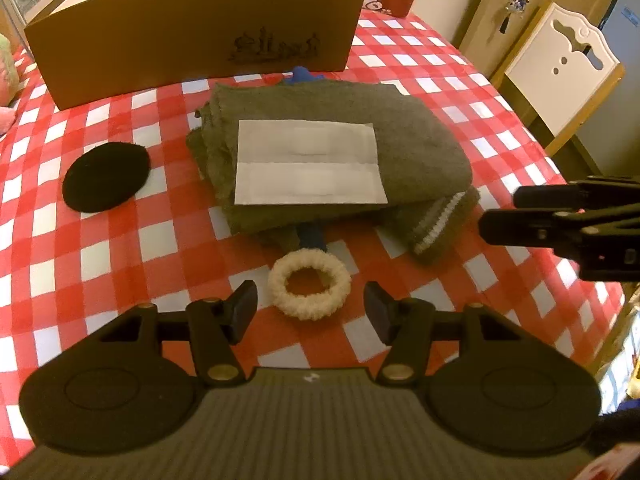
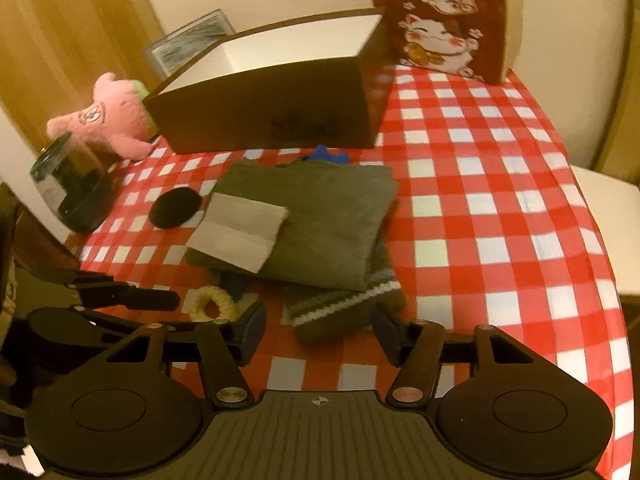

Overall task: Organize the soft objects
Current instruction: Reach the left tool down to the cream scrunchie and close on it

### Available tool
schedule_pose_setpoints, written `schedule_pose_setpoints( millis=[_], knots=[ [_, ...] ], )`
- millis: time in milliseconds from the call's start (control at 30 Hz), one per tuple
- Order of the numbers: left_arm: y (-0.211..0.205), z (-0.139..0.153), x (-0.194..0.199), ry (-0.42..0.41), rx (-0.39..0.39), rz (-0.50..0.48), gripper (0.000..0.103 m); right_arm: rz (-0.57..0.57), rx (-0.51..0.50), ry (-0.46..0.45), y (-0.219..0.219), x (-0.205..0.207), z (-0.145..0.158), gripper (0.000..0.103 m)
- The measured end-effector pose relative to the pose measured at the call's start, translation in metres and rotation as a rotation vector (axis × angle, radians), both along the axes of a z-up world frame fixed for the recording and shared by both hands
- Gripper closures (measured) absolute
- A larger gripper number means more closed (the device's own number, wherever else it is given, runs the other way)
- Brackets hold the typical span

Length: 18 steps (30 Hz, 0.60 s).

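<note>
My left gripper (image 1: 310, 312), jaws spread and empty, straddles the cream scrunchie (image 1: 309, 292) just before the folded towel (image 1: 336, 152): centre, then squeeze gently.

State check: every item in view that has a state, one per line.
Brown cardboard box: open-topped.
Olive-green towel: folded, white paper sheet on top.
Cream fluffy ring: lying flat, untouched.
Glass jar: tilted.
Left gripper: open.
Right gripper: open.

towel (image 1: 332, 120) 1 | box (image 1: 192, 40) 1 | ring (image 1: 309, 291) 1 | black pad (image 1: 106, 176) 1
</note>
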State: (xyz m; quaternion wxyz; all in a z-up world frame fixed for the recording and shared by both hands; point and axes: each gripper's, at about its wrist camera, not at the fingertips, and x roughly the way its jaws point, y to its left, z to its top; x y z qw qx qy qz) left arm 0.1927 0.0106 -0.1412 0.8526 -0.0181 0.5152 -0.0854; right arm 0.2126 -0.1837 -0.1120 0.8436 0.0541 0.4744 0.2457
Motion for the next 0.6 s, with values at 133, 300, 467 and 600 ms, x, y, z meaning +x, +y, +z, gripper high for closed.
schedule_pose_setpoints(
  millis=[133,300,467,600],
  knots=[
    [-0.004,-0.006,0.005,-0.016,0.019,-0.012,0.045,-0.03,0.0,0.009,-0.006,0.002,-0.002,0.037],
    [-0.009,-0.012,0.007,-0.028,0.053,-0.028,0.053,-0.055,0.011,0.015,-0.012,0.004,-0.004,0.035],
    [-0.008,-0.013,0.004,-0.039,0.067,-0.051,0.065,-0.055,0.046,0.029,-0.013,0.006,-0.005,0.032],
    [-0.001,-0.011,-0.002,-0.034,0.057,-0.041,0.08,-0.02,0.066,0.015,-0.007,0.007,-0.003,0.032]
  ],
)
